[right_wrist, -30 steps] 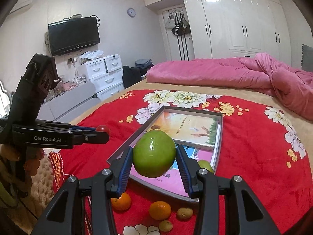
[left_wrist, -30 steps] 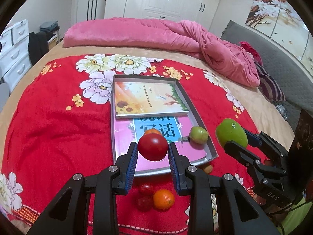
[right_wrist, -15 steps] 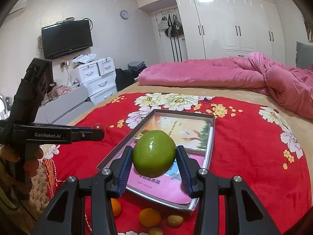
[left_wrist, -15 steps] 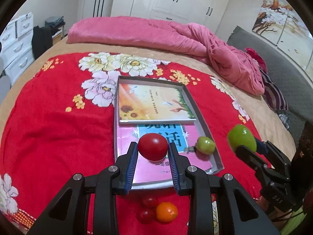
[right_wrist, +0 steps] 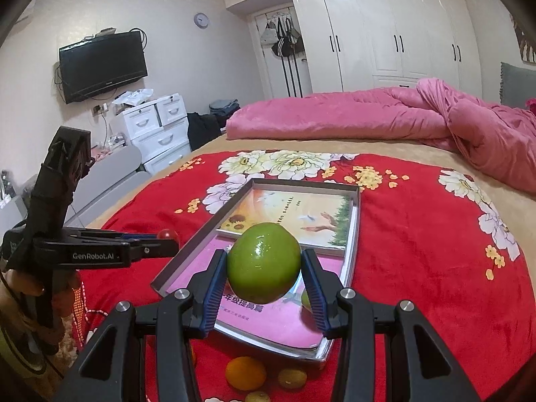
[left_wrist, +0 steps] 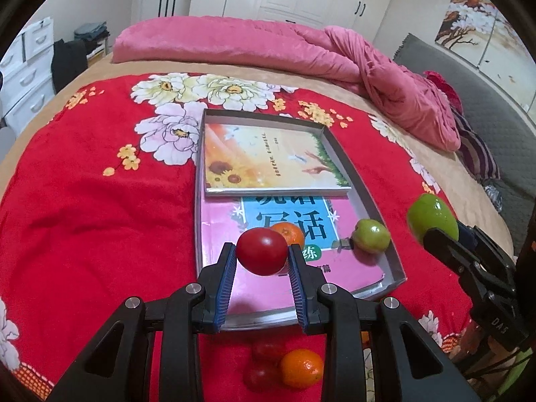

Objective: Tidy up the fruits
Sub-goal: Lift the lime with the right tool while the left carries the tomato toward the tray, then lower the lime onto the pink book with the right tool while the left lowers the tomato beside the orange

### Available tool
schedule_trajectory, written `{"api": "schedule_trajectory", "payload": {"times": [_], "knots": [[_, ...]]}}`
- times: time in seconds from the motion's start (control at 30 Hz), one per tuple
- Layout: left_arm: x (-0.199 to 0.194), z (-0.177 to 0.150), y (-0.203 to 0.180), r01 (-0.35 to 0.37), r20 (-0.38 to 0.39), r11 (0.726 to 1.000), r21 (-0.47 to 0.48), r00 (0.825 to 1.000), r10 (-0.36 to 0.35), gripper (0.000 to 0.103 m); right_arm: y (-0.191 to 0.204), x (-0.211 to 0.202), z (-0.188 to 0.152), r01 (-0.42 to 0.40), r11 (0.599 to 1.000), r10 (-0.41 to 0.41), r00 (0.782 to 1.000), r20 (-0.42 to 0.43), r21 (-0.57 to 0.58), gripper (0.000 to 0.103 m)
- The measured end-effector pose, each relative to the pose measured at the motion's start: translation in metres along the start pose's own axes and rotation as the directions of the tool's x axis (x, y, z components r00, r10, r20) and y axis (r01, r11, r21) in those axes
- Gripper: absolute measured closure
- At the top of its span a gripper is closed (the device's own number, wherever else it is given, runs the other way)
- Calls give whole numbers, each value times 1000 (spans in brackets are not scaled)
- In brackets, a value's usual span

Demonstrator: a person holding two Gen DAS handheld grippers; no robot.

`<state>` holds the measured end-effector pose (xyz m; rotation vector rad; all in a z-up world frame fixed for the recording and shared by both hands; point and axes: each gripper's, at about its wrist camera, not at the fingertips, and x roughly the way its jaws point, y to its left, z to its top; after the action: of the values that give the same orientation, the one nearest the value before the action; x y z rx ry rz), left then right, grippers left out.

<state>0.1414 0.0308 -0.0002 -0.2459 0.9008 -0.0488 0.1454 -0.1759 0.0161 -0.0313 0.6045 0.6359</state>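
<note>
Left gripper: a red tomato is pinched above the tray's near end.
Right gripper: a green fruit is clamped, held above the tray.

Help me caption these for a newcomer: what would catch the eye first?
Two fruits held in mid-air: a red tomato clamped in the left gripper above the metal tray, and a big green fruit in the right gripper. Both hang over a bright red flowered blanket, with loose fruit at its near edge.
</note>
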Motion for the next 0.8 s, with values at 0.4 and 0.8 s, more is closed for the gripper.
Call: {"api": "schedule_trajectory", "payload": {"times": [0.4,0.8], "knots": [[18,-9,-4,-17,-36,999,30,999,19,71,5,8,-4,16,999,-16,1000,-18,-32,58],[30,-15,-2,-24,-71,999,41,997,27,71,4,18,-8,25,999,-26,999,-47,-39,58]]}}
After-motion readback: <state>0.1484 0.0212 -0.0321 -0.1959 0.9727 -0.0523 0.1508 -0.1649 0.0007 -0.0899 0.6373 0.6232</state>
